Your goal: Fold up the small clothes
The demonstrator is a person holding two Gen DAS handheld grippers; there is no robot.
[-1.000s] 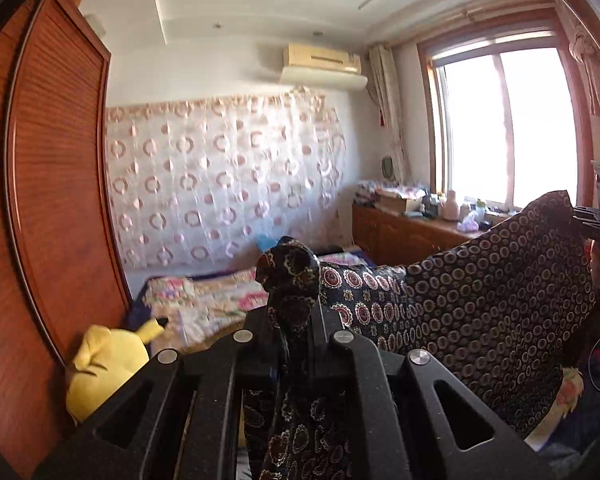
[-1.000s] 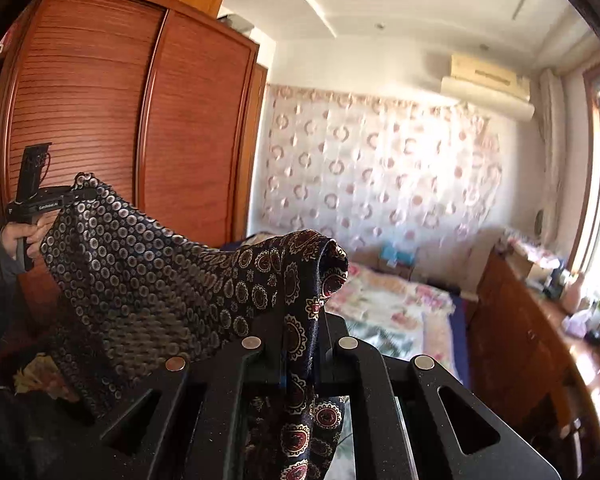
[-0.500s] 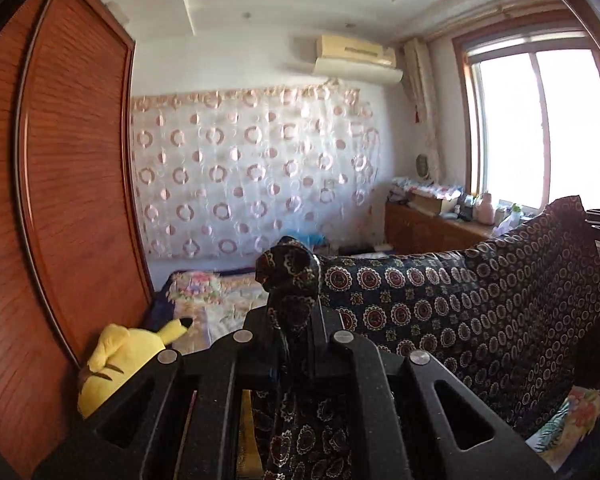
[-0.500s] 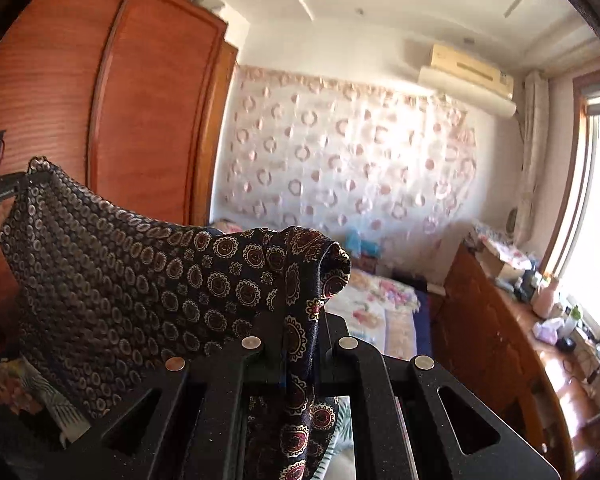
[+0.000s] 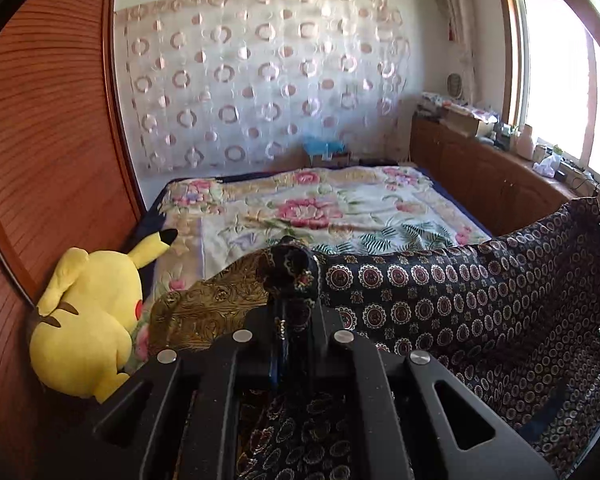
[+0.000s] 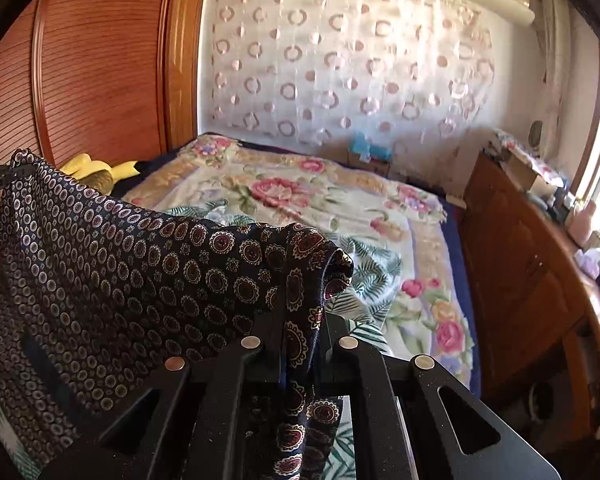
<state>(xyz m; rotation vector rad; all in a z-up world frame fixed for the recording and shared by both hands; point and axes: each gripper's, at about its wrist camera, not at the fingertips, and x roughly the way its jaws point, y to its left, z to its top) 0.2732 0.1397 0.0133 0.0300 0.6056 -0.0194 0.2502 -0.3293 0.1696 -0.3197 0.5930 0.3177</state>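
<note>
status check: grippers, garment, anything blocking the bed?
Left gripper and right gripper both shut on patterned garment, stretched between them above floral bedspread. Yellow plush toy at bed's edge.

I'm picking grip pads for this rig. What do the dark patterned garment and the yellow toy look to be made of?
Patterned garment: apparently a thin, smooth woven fabric, maybe silky; it drapes in soft folds with a faint sheen and bunches tightly in the right gripper and left gripper.

Yellow toy: apparently plush, matte and fuzzy, with a rounded stuffed shape.

Both grippers (image 5: 290, 320) (image 6: 296, 332) lower, toward bed (image 5: 340, 208).
</note>
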